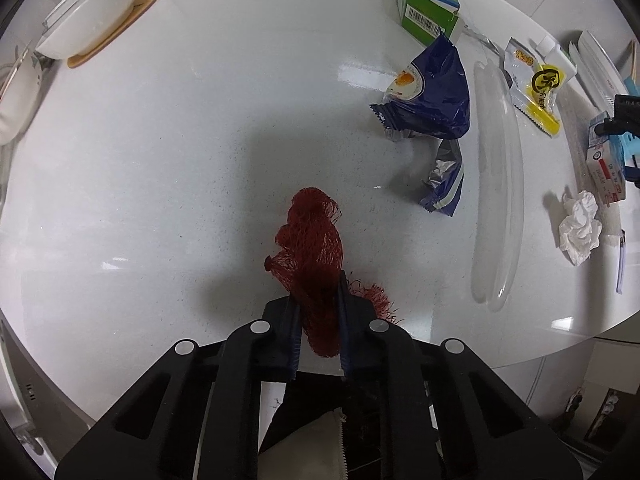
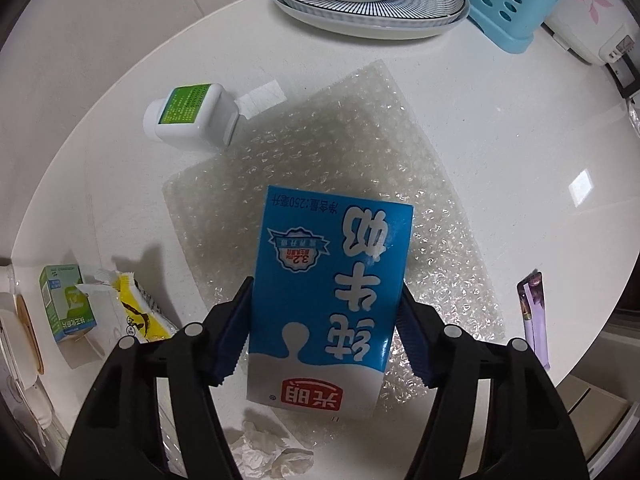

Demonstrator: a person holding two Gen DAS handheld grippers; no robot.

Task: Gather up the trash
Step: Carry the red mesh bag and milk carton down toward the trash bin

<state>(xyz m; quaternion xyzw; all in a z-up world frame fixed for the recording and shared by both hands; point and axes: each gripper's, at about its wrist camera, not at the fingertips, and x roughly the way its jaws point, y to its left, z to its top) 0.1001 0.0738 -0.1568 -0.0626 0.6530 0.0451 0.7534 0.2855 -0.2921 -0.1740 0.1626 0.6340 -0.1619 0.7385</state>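
My left gripper (image 1: 318,300) is shut on a bunched red mesh net bag (image 1: 314,248), held above the white round table (image 1: 160,160). My right gripper (image 2: 324,292) is shut on a blue-and-white milk carton (image 2: 328,280), held above a sheet of bubble wrap (image 2: 332,148). Other trash lies on the table: a dark blue snack wrapper (image 1: 434,96), a smaller torn wrapper (image 1: 446,184), a yellow sachet (image 1: 540,88), a crumpled tissue (image 1: 580,226), a green-and-white box (image 1: 426,4), and a white bottle with a green label (image 2: 190,118).
A white bowl on a wooden coaster (image 1: 96,20) sits at the far left. A clear plastic lid (image 1: 498,184) lies on the right. A bowl on a striped plate (image 2: 368,4) and a blue basket (image 2: 512,4) stand at the far side. A purple sachet (image 2: 534,312) lies near the edge.
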